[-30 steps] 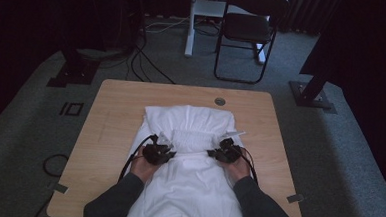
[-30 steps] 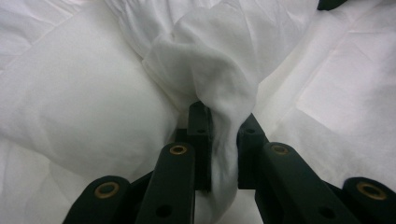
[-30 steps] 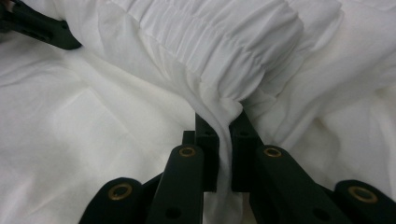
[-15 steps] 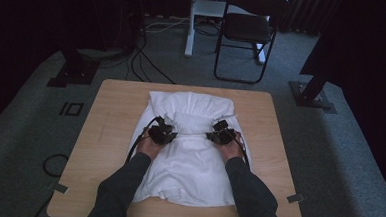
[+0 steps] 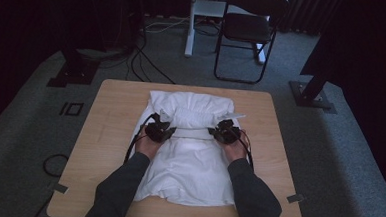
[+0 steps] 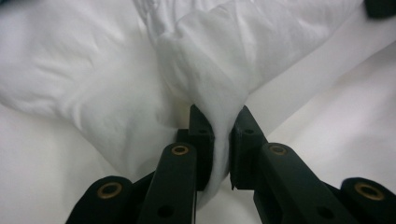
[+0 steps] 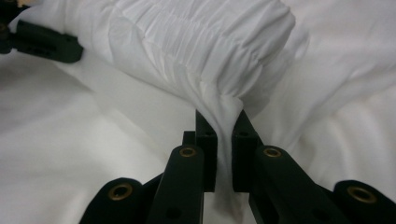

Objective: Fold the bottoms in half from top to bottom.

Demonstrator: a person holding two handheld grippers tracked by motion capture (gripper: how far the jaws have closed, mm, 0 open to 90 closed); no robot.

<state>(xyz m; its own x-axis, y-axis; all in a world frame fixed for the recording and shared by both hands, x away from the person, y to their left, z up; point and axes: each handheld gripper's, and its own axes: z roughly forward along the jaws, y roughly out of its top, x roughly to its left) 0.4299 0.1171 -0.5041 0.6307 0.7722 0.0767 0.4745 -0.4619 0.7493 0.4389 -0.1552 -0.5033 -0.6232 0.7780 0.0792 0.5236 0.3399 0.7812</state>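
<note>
Left gripper (image 6: 222,135): jaws pinched tight on a bunched fold of the white cloth (image 6: 93,93), fabric squeezed up between the two black pads and fanning out above them. Right gripper (image 7: 224,135): same, jaws clamped on a pleated edge of the cloth (image 7: 201,42), a thin strip of fabric running down between the pads. The other gripper's black jaw shows at the top left of the right gripper view.

High view: left gripper (image 5: 160,132) and right gripper (image 5: 225,131) sit level with each other, well apart, each at one end of a rolled or gathered band of the white cloth (image 5: 188,163) that runs straight between them. Cables loop back from both grippers along the hands. Left hand (image 5: 148,146) and right hand (image 5: 235,150) come in from the bottom edge, dark sleeves over the forearms.

Cloth lies spread over the middle of the wooden table (image 5: 110,129), bunched toward the far edge, flatter near the person. Table bare on both sides. Beyond it: grey carpet, a folding chair (image 5: 247,31), floor cables (image 5: 143,61).
</note>
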